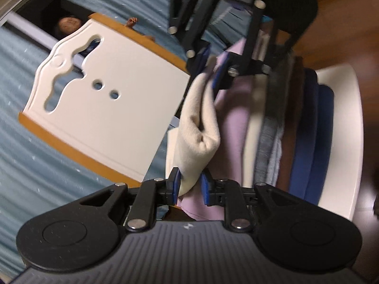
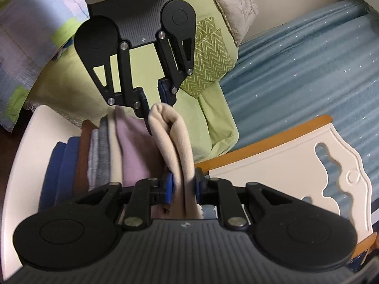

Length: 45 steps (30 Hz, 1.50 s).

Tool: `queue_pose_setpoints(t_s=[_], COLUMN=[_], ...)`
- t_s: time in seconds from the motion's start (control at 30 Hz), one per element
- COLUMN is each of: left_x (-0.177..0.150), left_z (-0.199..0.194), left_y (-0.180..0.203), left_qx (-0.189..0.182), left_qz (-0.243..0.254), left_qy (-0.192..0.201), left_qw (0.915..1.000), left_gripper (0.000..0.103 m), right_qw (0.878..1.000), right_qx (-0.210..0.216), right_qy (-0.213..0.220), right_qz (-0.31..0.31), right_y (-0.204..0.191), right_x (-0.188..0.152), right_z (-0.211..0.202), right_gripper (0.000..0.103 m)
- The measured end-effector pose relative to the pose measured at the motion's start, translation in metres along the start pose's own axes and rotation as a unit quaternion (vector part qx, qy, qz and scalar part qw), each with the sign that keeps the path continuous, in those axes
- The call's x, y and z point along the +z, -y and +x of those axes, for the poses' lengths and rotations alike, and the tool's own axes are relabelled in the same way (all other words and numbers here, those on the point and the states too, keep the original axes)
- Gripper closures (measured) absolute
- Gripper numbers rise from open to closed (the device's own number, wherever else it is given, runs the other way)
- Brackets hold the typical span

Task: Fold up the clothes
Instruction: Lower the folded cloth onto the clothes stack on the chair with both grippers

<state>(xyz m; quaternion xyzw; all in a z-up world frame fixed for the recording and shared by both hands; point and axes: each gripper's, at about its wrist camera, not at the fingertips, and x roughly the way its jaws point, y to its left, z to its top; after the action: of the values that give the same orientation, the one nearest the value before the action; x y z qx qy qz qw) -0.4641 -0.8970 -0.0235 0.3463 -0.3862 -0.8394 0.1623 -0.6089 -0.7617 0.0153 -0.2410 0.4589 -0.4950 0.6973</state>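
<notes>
A folded cream fleece cloth (image 1: 199, 123) (image 2: 175, 142) hangs between both grippers, against the top of a stack of folded clothes (image 1: 272, 130) (image 2: 99, 146) in lilac, cream, grey, brown and blue. My left gripper (image 1: 190, 185) (image 2: 154, 99) has its blue pads on one end of the cream cloth. At the other end, my right gripper (image 2: 183, 185) (image 1: 212, 67) is shut on the same cloth. The stack rests on a white round table (image 1: 343, 118) (image 2: 26, 165).
A white bed board with orange trim and cut-outs (image 1: 106, 94) (image 2: 284, 165) stands close beside the table. A blue-grey bedspread (image 1: 23, 165) (image 2: 308, 71) lies behind it. Green bedding with cushions (image 2: 213, 118) and wooden floor (image 1: 343, 23) surround the table. A person (image 1: 68, 23) shows beyond the board.
</notes>
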Motion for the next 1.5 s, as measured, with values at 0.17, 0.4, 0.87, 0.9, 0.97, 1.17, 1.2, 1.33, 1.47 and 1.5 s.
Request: queue_pose_setpoints(t_s=[0.17, 0.4, 0.87, 0.9, 0.97, 1.17, 1.2, 1.33, 1.47, 1.5], left_x=[0.015, 0.017, -0.024, -0.027, -0.026, -0.018, -0.017, -0.015, -0.013, -0.012], left_z=[0.021, 0.054, 0.027, 0.020, 0.011, 0.000, 0.000, 0.001, 0.008, 0.008], left_y=[-0.032, -0.078, -0.031, -0.026, -0.016, 0.000, -0.002, -0.002, 0.002, 0.004], left_qx=[0.034, 0.039, 0.005, 0.009, 0.010, 0.010, 0.013, 0.014, 0.003, 0.001], left_qz=[-0.025, -0.084, -0.060, -0.051, -0.033, -0.011, -0.013, -0.009, -0.001, 0.002], left_qy=[0.002, 0.029, -0.004, 0.000, 0.011, 0.024, 0.026, 0.033, 0.031, 0.031], left_qw=[0.9991, 0.9953, 0.9982, 0.9987, 0.9994, 0.9996, 0.9995, 0.9993, 0.9995, 0.9995], left_gripper=[0.084, 0.082, 0.070, 0.069, 0.068, 0.067, 0.065, 0.062, 0.063, 0.064], right_qw=[0.999, 0.991, 0.999, 0.999, 0.999, 0.999, 0.999, 1.000, 1.000, 1.000], right_qx=[-0.018, -0.115, 0.001, -0.001, -0.007, 0.002, 0.002, 0.012, 0.019, 0.021], right_qy=[-0.009, -0.003, -0.033, -0.034, -0.036, -0.038, -0.031, -0.011, -0.015, -0.014], right_qz=[0.046, 0.064, -0.012, -0.018, -0.030, -0.033, -0.022, 0.010, 0.005, 0.005], right_y=[0.030, 0.057, 0.001, -0.002, -0.007, -0.009, -0.007, -0.004, -0.015, -0.017], right_x=[0.002, 0.008, 0.005, 0.005, 0.005, 0.012, 0.015, 0.020, 0.017, 0.016], right_z=[0.028, 0.044, 0.039, 0.037, 0.032, 0.042, 0.039, 0.024, 0.023, 0.022], right_gripper=[0.094, 0.094, 0.090, 0.090, 0.090, 0.096, 0.096, 0.096, 0.096, 0.096])
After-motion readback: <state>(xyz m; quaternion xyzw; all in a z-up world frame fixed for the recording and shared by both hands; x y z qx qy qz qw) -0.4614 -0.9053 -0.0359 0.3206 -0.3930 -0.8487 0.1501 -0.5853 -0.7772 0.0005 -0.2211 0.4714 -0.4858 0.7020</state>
